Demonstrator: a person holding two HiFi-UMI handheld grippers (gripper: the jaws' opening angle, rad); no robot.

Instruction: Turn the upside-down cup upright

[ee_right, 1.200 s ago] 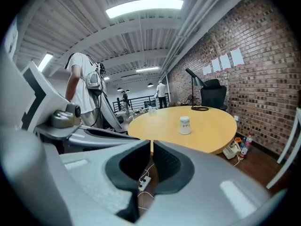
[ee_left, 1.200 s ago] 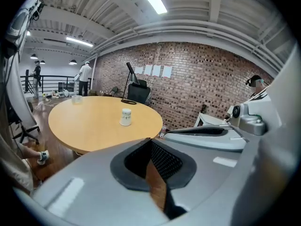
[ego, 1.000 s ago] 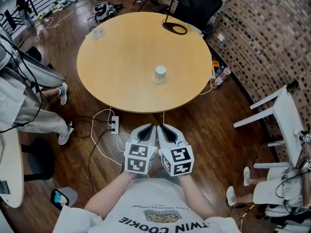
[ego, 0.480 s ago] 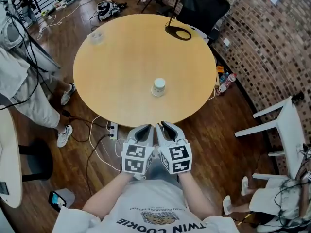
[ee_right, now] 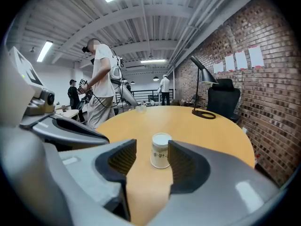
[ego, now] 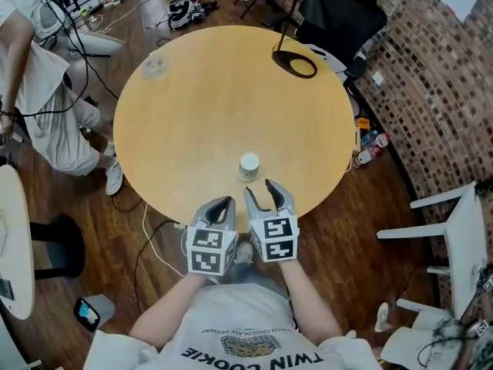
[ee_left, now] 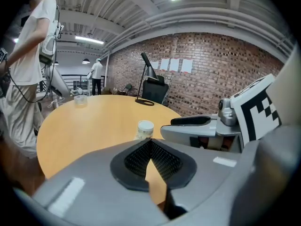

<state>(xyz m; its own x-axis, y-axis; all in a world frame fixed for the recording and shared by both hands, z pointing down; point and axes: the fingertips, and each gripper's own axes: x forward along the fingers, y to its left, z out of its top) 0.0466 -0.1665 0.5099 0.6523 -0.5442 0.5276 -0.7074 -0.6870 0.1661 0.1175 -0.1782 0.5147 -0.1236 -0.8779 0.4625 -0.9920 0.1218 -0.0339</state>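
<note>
The upside-down cup [ego: 249, 166] is standing on the round table [ego: 192, 91] near its close edge, just ahead of the right claw [ego: 264, 193]. That claw's jaws have just been opening and are standing apart, touching nothing. The left claw [ego: 219, 206] is hanging beside it with jaws together.

Head view: looks steeply down from above the person onto the round worktop [ego: 192, 91], with the left gripper [ego: 222, 205] and right gripper [ego: 263, 194] at its near rim. Left gripper view and right gripper view: each sits close behind its own gripper, low, facing across the worktop toward the brick wall [ee_right: 263, 79]. All three share the cup [ee_right: 161, 150] just ahead of the right gripper and the lamp base [ego: 299, 65] far beyond.
</note>
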